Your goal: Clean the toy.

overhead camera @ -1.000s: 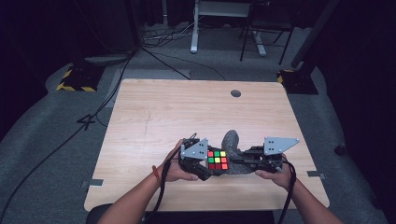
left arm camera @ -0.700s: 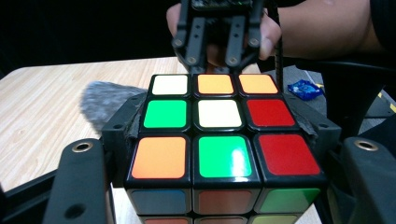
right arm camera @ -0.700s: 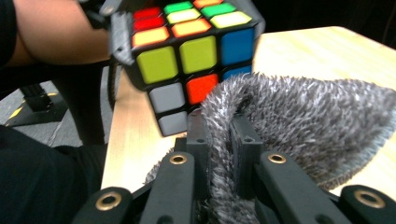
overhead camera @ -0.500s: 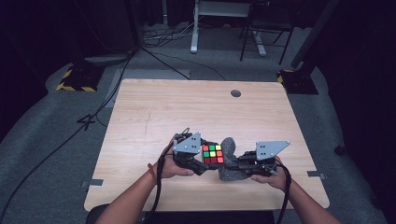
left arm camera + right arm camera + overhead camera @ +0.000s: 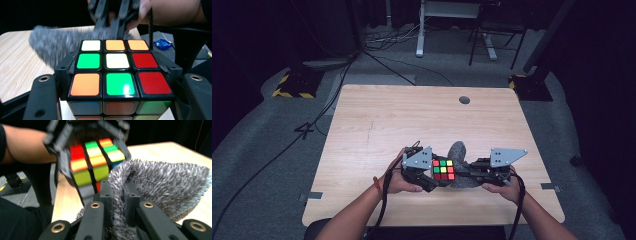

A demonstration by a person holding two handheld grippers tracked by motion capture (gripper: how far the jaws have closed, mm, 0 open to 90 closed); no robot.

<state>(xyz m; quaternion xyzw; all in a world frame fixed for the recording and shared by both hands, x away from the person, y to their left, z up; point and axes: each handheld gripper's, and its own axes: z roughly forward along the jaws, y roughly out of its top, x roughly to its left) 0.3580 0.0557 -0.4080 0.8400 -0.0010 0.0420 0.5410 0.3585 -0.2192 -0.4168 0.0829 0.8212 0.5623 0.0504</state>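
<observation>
A multicoloured plastic puzzle cube [image 5: 443,169] is clamped between the jaws of the left gripper [image 5: 434,176], held just above the near edge of the pale wooden counter [image 5: 377,125]. In the left gripper view the cube [image 5: 115,75] sits squarely between the two black jaws, its orange, green, red and white tiles facing the camera. The right gripper [image 5: 464,175] is clenched on a fold of a grey shaggy microfibre cloth [image 5: 458,152], which in the right gripper view is seen bunched between the jaws and spreading out to the side [image 5: 160,185]; the cloth lies against the far side of the cube.

The step in hand is judged to be wiping the cube with the cloth. It is done well if the cube is kept firmly pinched by its side faces so that no layer is twisted, while the cloth is drawn across one exposed face at a time with light pressure. The cloth should be kept gathered so that loose pile is not caught between the left jaws and the cube.

Little stands in the way: a small dark round grommet [image 5: 464,100] lies well apart near the far edge of the counter. The trailing black cables [image 5: 384,200] could snag on the counter edge. A small blue wrapper-like object [image 5: 162,44] is seen beyond the counter, on the floor.
</observation>
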